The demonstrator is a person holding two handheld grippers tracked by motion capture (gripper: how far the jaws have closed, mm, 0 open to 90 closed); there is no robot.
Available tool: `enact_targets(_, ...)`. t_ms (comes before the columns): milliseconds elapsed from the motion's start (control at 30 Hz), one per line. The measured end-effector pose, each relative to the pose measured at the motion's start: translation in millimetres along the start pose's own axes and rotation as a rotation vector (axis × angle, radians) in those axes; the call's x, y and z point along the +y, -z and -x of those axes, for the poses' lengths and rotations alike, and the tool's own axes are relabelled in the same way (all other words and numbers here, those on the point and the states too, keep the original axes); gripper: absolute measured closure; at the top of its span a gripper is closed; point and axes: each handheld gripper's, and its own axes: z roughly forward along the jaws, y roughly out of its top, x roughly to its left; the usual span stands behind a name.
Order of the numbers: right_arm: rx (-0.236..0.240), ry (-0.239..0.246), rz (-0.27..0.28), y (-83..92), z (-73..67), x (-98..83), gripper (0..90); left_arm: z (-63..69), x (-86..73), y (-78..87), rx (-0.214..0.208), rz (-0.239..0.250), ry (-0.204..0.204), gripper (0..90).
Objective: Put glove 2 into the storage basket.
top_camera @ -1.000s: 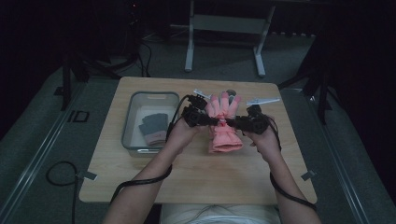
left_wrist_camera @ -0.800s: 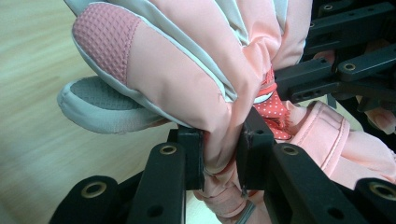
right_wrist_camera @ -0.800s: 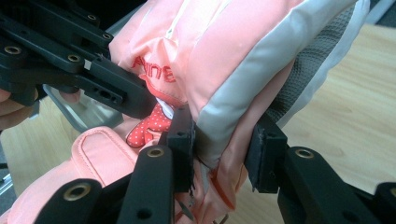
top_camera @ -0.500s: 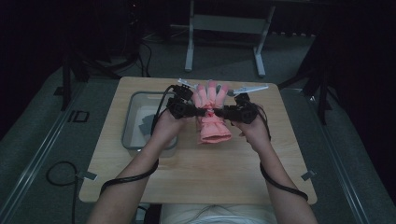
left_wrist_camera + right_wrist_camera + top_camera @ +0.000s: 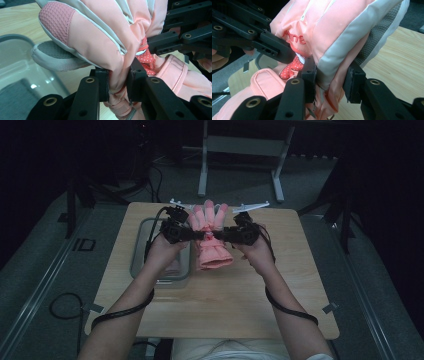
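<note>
We see a light wooden rectangular desk (image 5: 220, 305) on dark grey carpeted floor (image 5: 45, 270). On its left side sits a clear plastic rectangular bin (image 5: 137, 255). Beyond the far edge stands a grey metal frame (image 5: 240, 145).

Black left gripper (image 5: 192, 234) and right gripper (image 5: 218, 234) with brass-ringed screw holes trail black cables along bare forearms

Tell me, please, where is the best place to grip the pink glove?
Probably at the narrow wrist, coming from both sides. The pink glove gathers there into a thin fold between bulky fingers and wide cuff, where the left gripper and right gripper pinch it.
</note>
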Motion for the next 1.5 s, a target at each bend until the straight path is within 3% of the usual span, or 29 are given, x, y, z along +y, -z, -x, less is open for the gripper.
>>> enact_targets(967,0.081,0.048,-0.054,-76.5,-45.2,39.6,66.3,-58.1,-30.3,56.4,0.108,0.001,0.092,74.3)
enact_targets(1033,0.097,0.056,-0.066,-89.1,-50.1,44.1,66.3,-67.9,-36.1,61.9,0.119,0.001,0.109,74.3)
enact_targets(1333,0.122,0.069,-0.115,-117.4,-52.2,51.9,66.3,-90.0,-49.0,61.3,0.127,0.015,0.173,74.3)
enact_targets(1500,0.112,0.074,-0.153,-134.6,-47.9,52.1,66.3,-104.4,-56.7,50.1,0.119,0.018,0.212,74.3)
